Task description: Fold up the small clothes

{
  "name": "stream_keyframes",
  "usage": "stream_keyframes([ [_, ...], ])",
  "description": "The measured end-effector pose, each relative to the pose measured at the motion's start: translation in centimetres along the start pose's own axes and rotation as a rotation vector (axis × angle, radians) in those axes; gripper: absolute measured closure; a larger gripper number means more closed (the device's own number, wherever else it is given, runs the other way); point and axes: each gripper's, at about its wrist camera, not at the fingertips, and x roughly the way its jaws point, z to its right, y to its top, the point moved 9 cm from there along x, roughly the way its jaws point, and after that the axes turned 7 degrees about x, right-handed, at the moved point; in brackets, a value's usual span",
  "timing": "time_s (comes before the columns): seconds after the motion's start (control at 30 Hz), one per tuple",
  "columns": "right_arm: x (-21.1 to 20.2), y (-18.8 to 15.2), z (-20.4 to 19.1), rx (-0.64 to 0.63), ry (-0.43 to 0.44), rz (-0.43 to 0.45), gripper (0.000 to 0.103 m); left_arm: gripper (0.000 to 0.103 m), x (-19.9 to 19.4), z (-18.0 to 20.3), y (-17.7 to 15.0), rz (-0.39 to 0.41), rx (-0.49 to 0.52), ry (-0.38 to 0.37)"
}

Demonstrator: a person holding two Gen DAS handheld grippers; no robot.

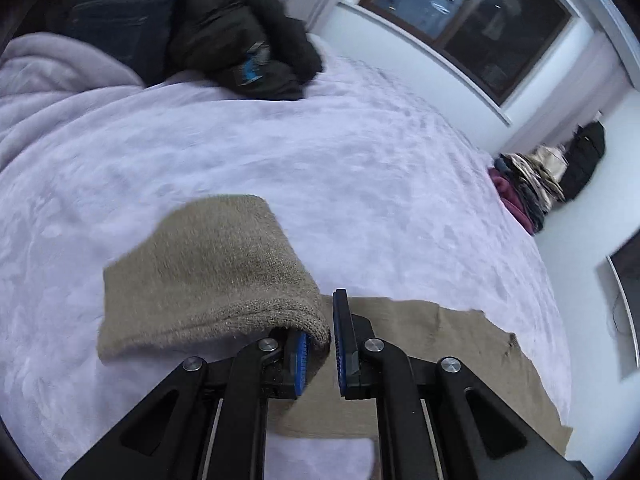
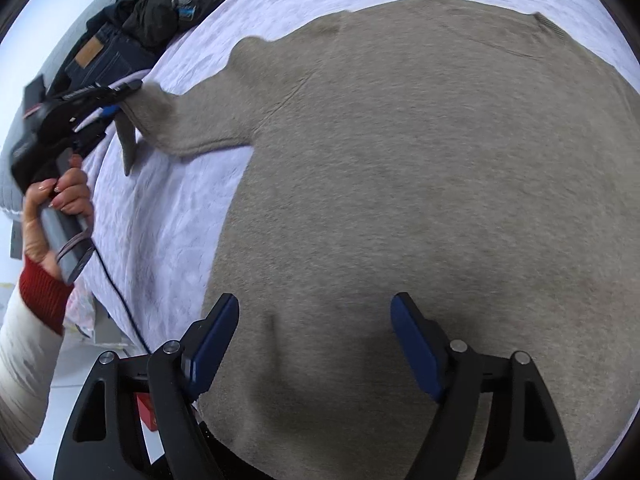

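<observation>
A beige knit sweater (image 2: 400, 184) lies spread flat on a lilac bedspread (image 2: 168, 208). My left gripper (image 1: 322, 344) is shut on the cuff of its left sleeve (image 1: 208, 268) and holds the sleeve lifted off the bed; the sleeve drapes over the left finger. In the right wrist view the left gripper (image 2: 116, 100) shows at the sleeve's end (image 2: 160, 120), held by a hand. My right gripper (image 2: 316, 344) is open and empty, low over the sweater's hem area.
A pile of dark jeans and a black jacket (image 1: 180, 28) lies at the far end of the bed. A stack of clothes (image 1: 528, 184) stands by the wall under a window (image 1: 468, 12). The bed's edge runs along the left in the right wrist view.
</observation>
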Motion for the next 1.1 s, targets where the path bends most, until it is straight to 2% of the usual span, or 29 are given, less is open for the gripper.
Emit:
stream_keyframes([
  [0.13, -1.8, 0.8, 2.6, 0.056, -0.009, 0.051, 0.022, 0.091, 1.6, 10.4, -1.1, -0.034, 0.160, -0.130],
  [0.23, -3.5, 1.2, 5.3, 0.114, -0.017, 0.088, 0.022, 0.091, 4.5, 17.8, -4.2, -0.113, 0.253, -0.215],
  [0.3, -4.6, 1.3, 7.5, 0.158, -0.030, 0.113, 0.022, 0.091, 6.1, 21.2, -6.8, -0.163, 0.307, -0.242],
  [0.4, -5.7, 1.3, 10.8, 0.218, -0.052, 0.134, 0.022, 0.091, 8.5, 24.7, -11.2, -0.246, 0.376, -0.233],
  [0.47, -6.2, 0.9, 13.0, 0.259, -0.064, 0.137, 0.022, 0.091, 9.7, 25.5, -13.6, -0.277, 0.425, -0.172],
  [0.57, -6.1, 0.6, 15.0, 0.303, -0.062, 0.141, 0.022, 0.090, 10.1, 25.0, -15.6, -0.310, 0.477, -0.090],
  [0.73, -7.4, 2.4, 16.0, 0.249, -0.083, 0.179, 0.022, 0.088, 7.4, 23.7, -15.5, -0.287, 0.510, -0.049],
  [0.77, -7.9, 3.1, 15.8, 0.223, -0.085, 0.200, 0.022, 0.077, 6.7, 22.8, -15.1, -0.278, 0.503, -0.043],
  [0.8, -8.0, 4.2, 15.3, 0.197, -0.087, 0.215, 0.022, 0.036, 5.9, 22.0, -14.6, -0.266, 0.487, -0.037],
  [0.83, -8.4, 5.1, 14.7, 0.162, -0.090, 0.229, 0.022, 0.014, 4.8, 20.9, -14.0, -0.233, 0.462, -0.023],
  [0.87, -8.7, 6.2, 13.8, 0.116, -0.094, 0.240, 0.022, 0.014, 4.0, 19.7, -13.1, -0.191, 0.439, 0.003],
  [0.9, -8.8, 7.1, 12.9, 0.067, -0.098, 0.251, 0.022, 0.014, 3.4, 18.6, -12.8, -0.191, 0.431, 0.026],
  [1.03, -8.2, 10.5, 7.0, -0.184, -0.119, 0.280, 0.022, 0.014, 2.8, 11.3, -12.0, -0.206, 0.349, 0.210],
  [1.1, -6.8, 11.9, 4.0, -0.317, -0.142, 0.282, 0.022, 0.014, 3.7, 7.7, -12.3, -0.250, 0.310, 0.302],
])
